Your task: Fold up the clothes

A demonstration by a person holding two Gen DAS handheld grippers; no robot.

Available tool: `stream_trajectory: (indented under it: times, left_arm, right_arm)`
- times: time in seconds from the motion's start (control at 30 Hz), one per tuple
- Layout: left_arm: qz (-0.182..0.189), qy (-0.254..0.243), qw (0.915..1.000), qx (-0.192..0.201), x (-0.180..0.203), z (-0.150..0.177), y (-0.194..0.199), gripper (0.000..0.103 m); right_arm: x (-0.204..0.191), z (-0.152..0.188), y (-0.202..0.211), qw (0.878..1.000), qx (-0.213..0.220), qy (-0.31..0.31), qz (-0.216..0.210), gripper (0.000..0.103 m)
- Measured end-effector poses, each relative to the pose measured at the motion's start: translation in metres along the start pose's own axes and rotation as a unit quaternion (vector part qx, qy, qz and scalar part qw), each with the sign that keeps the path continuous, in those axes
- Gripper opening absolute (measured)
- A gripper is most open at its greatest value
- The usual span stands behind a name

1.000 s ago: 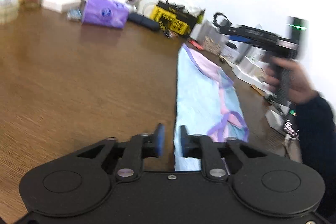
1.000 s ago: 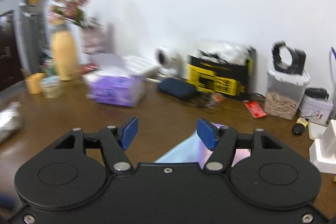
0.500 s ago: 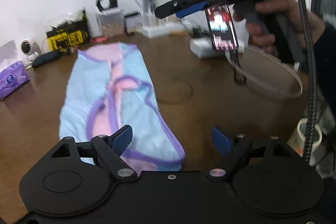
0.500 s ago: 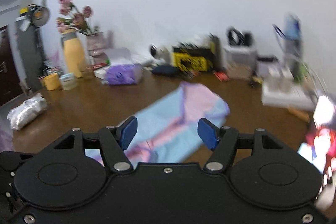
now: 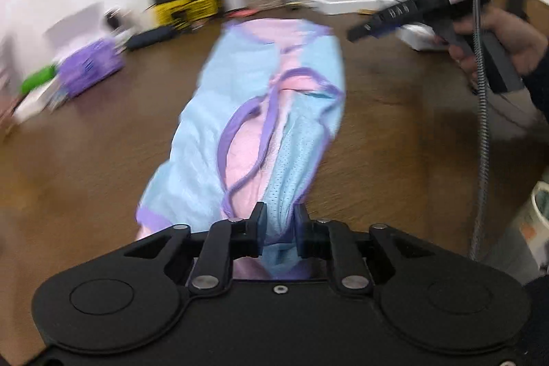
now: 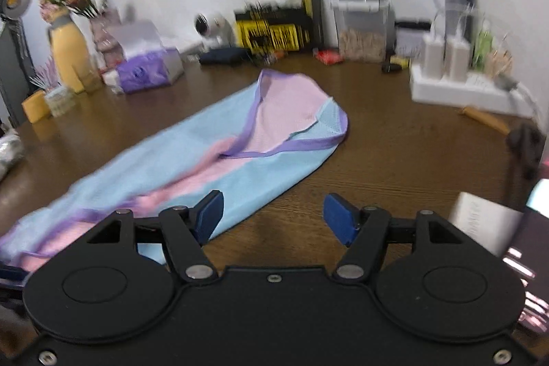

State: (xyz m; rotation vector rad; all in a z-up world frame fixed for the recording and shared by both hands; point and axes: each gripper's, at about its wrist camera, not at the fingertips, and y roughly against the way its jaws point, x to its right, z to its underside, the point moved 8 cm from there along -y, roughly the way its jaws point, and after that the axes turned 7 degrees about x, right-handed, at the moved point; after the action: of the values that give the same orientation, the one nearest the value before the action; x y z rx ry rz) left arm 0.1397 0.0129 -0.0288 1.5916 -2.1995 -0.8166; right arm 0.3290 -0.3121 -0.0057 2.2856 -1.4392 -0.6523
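Left gripper (image 5: 278,222) jaws just closing, pinching near hem of garment (image 5: 274,112) lying folded lengthwise on table (image 5: 85,160). Right gripper (image 6: 272,215) spread, empty. Clear bin (image 6: 362,30) holds tan contents; yellow vase (image 6: 68,57) holds flowers.

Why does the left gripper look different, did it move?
Yes. The left gripper swung rightwards from the table edge onto the garment, closing around its near end.
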Motion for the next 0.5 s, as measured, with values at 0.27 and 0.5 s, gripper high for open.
stream_trajectory:
  times: [0.27, 0.5]
  left_arm:
    - [0.056, -0.006, 0.9984, 0.01, 0.007, -0.003, 0.0, 0.009]
    - [0.081, 0.074, 0.9938, 0.019, -0.012, -0.012, 0.001, 0.004]
  right_arm:
    - [0.009, -0.011, -0.046, 0.999, -0.019, 0.017, 0.04, 0.05]
    - [0.007, -0.026, -0.056, 1.0, -0.016, 0.007, 0.024, 0.003]
